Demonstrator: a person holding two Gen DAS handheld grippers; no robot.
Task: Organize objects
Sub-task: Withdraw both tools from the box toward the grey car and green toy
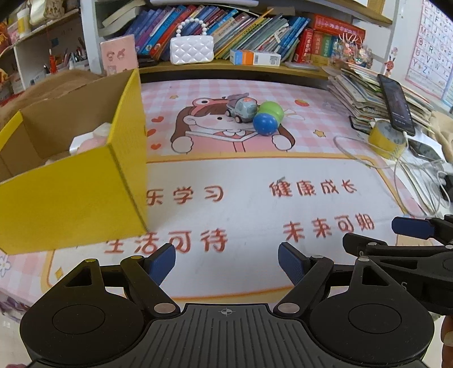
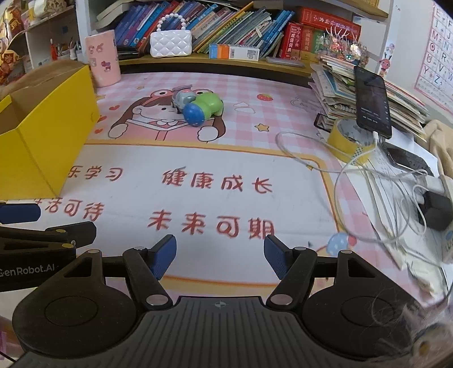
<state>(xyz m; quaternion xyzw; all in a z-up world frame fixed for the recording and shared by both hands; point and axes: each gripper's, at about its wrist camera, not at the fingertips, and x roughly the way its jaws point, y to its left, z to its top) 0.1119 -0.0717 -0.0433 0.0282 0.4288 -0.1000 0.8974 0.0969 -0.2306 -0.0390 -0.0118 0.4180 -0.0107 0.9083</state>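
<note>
Ahead of me: white quilted purse (image 1: 191,49) on the shelf before leaning books (image 1: 243,25); phone (image 2: 372,100) propped on a paper stack (image 2: 339,85); yellow tape roll (image 2: 349,138) beside it; white cable (image 2: 311,161).

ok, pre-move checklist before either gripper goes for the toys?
1. Left gripper open, nothing between its fingers: ok.
2. Right gripper open, nothing between its fingers: ok.
3. Toys free to pick one at a time: not ok. The grey toy car and the green-and-blue toy are touching.
4. Path to the toys over the desk mat: ok, nothing lies between grippers and toys.
5. Yellow box open at the top with room: ok, something pale lies inside but space remains.
6. White cable clear of the right gripper's reach: cannot tell, it loops over the mat's right side.
</note>
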